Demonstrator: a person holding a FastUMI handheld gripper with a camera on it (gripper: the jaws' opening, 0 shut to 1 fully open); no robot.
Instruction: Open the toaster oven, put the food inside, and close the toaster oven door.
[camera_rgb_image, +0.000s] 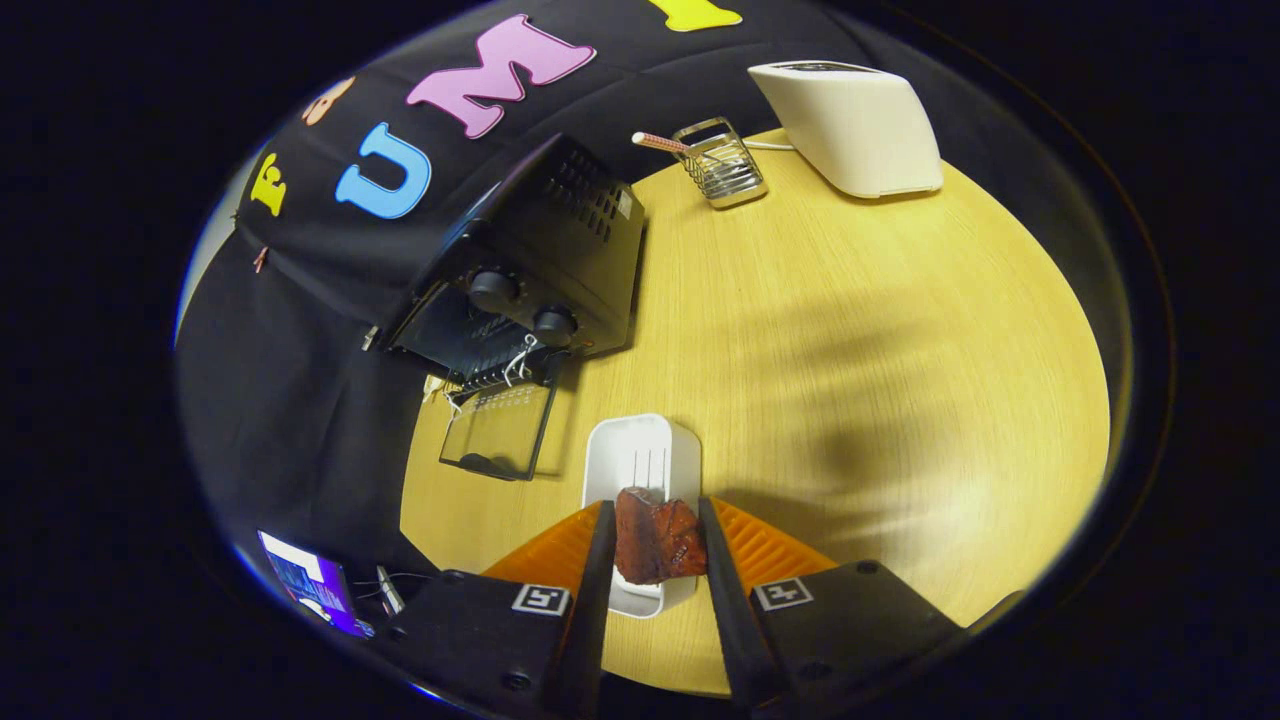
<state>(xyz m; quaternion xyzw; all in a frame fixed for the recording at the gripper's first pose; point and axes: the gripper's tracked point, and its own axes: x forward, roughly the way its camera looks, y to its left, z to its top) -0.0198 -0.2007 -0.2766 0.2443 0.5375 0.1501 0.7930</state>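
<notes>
A dark reddish-brown chunk of food (655, 538) sits between my two fingers, and both press on its sides, so my gripper (655, 515) is shut on it. The food hangs just above a white rectangular tray (640, 455) lying on the round wooden table (850, 350). Beyond the tray and off to the left stands the black toaster oven (535, 265) with two round knobs. Its glass door (500, 430) is folded down flat and open, and a wire rack shows at the mouth.
A white pop-up toaster (855, 125) stands at the far side of the table. Beside it is a small wire holder (722, 162) with a striped stick poking out. A lit screen (305, 582) sits low at the left, off the table.
</notes>
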